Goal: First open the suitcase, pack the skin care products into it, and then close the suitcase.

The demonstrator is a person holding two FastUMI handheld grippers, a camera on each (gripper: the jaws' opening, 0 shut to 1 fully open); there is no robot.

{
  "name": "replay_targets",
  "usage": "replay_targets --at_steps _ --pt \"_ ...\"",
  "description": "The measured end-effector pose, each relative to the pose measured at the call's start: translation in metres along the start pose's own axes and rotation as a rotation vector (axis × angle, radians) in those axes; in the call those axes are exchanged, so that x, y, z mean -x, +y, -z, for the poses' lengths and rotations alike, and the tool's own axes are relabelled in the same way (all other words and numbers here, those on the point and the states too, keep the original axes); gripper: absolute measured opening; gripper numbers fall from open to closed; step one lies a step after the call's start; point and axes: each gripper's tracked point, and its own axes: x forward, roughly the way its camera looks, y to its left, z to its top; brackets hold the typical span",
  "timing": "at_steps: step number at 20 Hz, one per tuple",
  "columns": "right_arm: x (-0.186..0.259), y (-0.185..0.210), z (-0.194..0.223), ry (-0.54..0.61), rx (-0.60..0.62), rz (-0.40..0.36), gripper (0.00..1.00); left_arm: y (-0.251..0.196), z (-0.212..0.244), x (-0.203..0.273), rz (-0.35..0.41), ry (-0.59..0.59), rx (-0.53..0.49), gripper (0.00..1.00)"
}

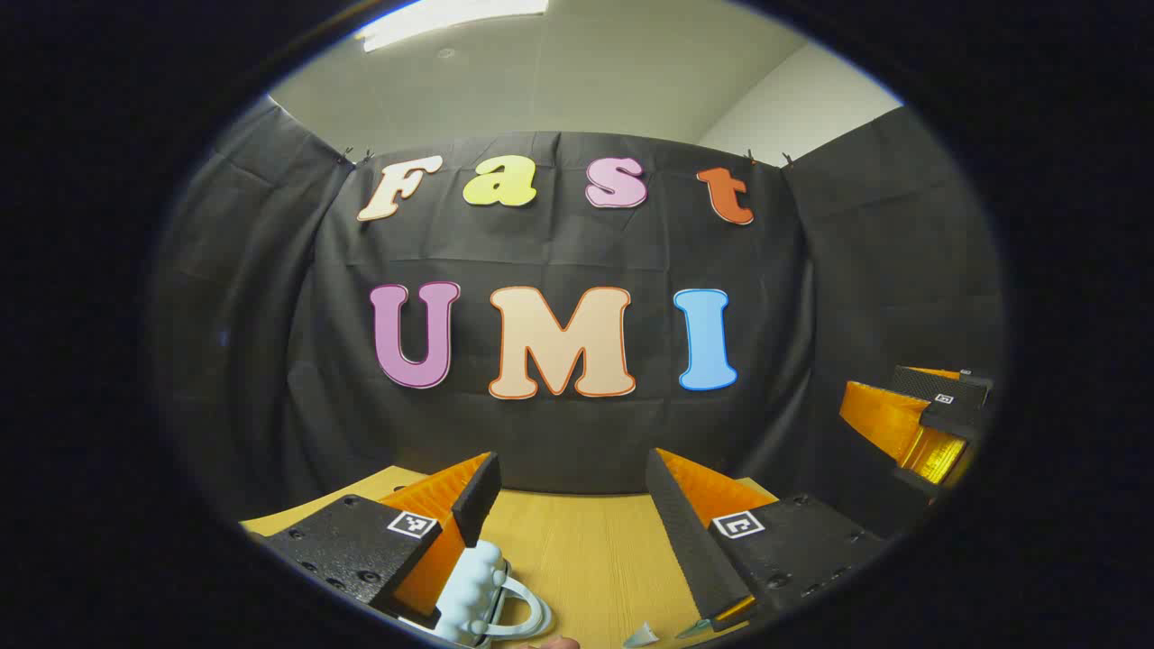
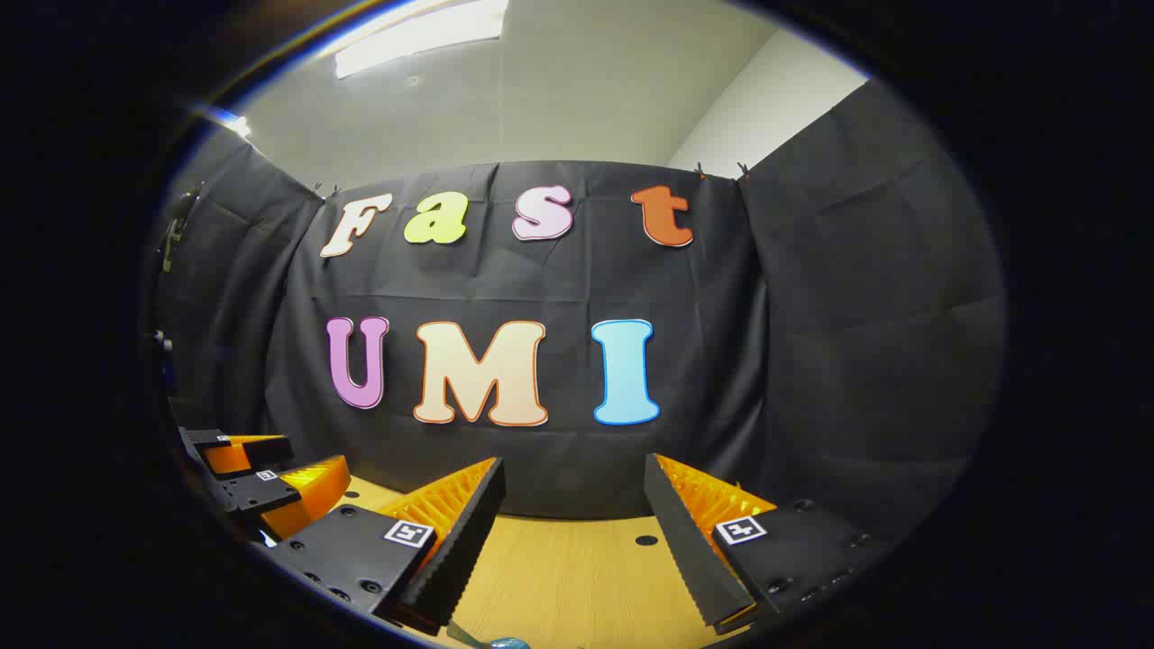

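**Wood desk, black cloth, both tools raised and open**

Pale wood grain runs along the desk (image 1: 577, 559) in front of you, and black cloth (image 1: 559, 433) hangs as the booth wall behind it, creased and clipped at the top. Above the cloth you see a white ceiling with a light panel (image 2: 419, 36).

Your left gripper (image 1: 572, 505) has its fingers spread wide, with nothing between them; the fingers (image 1: 690, 541) are black ridged wedges on orange ribbed backing, each block carrying a small square marker. Just under the left finger, at the bottom edge of the left gripper view, sits a pale blue item (image 1: 478, 590) with a bumpy, rounded top and a loop handle; you cannot tell from here what it is, nor whether it touches the finger. Two small pale scraps (image 1: 642, 636) lie on the desk near the lower edge.

Your right gripper (image 2: 572, 514) is likewise wide open and holds nothing. A small dark hole (image 2: 646, 540) marks the desk between its fingers, and a bit of blue (image 2: 508, 643) peeks in at the bottom edge.

Each view catches the other tool off to the side, above the desk.
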Motion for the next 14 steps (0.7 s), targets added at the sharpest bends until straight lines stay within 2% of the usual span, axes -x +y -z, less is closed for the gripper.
replay_targets --at_steps 5,7,11,14 --pt "-0.004 -0.006 0.005 -0.007 -0.006 -0.029 0.97 -0.001 0.011 -0.002 -0.028 0.026 -0.019 0.95" --pt "-0.006 -0.005 0.015 0.008 -0.016 -0.057 0.97 0.003 0.023 -0.002 -0.050 0.053 -0.027 0.93" --pt "-0.011 -0.002 0.033 0.044 -0.021 -0.108 0.97 0.019 0.059 0.002 -0.089 0.132 -0.058 0.96" --pt "-0.015 -0.008 0.037 0.051 -0.008 -0.073 0.97 0.032 0.102 0.000 -0.090 0.231 -0.030 0.96"
